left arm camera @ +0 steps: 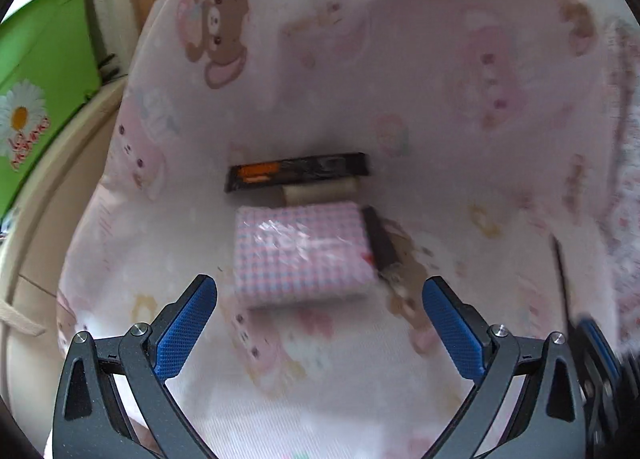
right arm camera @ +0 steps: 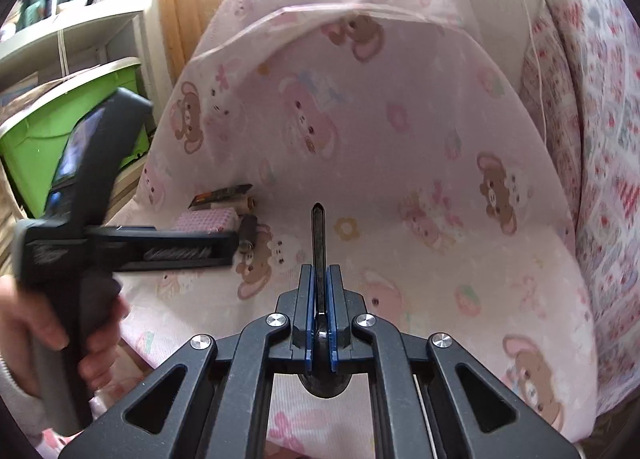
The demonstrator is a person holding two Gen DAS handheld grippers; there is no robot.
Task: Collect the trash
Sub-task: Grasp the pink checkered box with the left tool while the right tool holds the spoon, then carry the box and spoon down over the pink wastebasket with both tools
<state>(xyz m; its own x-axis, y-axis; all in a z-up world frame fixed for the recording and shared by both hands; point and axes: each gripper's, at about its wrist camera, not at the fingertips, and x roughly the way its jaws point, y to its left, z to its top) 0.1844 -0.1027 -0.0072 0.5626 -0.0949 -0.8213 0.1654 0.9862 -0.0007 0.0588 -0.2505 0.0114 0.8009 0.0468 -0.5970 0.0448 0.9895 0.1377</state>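
On the pink bear-print seat cover (left arm camera: pixel 400 99), your pink checked plastic-wrapped packet (left arm camera: pixel 300 251) lies just ahead of the left gripper (left arm camera: pixel 320 319), fingers spread wide, empty. It looks light, soft, crinkly, probably slippery: pinch across its short sides. Right gripper (right arm camera: pixel 320 279) is clamped on a thin black stick (right arm camera: pixel 319 243).

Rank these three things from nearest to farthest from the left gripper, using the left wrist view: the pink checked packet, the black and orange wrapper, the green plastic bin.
1. Pink checked packet: just ahead of the open left gripper, on the chair seat.
2. Black and orange wrapper: behind the packet, towards the backrest.
3. Green plastic bin: far left, off the chair.
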